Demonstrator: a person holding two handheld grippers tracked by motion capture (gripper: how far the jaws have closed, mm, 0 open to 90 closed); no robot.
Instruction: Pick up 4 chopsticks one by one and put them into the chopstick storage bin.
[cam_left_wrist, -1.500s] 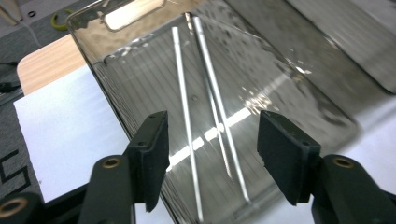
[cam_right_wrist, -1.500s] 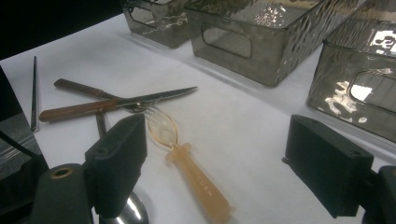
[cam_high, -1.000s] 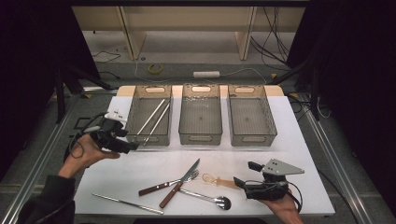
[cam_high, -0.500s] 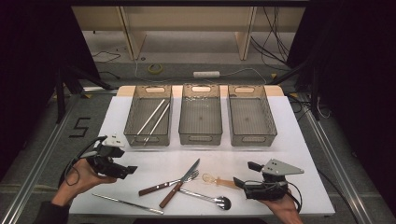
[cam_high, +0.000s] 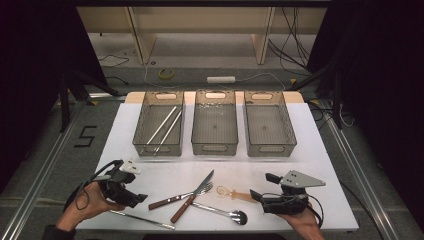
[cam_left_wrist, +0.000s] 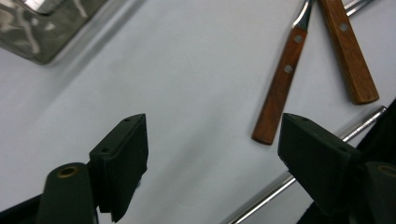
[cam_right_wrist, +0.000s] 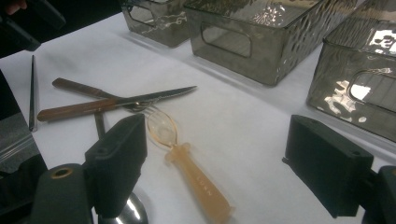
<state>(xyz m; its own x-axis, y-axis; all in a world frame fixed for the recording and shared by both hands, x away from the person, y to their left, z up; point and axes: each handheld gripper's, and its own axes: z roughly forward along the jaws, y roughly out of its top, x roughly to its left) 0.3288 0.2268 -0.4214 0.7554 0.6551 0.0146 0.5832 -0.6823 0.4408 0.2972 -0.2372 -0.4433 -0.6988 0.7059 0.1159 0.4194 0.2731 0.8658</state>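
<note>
My left gripper, jaws wide and empty, hangs low over the thin steel rod at the white table's near edge. I judge a shallow pinch could roll it off, or snag the brown wooden-handled fork beside it.

Place: we see a lab recording set, not a kitchen.
Surround: black curtains, loose floor cables beyond both grippers.
Table: white sheet, aluminium frame rail beside the left gripper.
</note>
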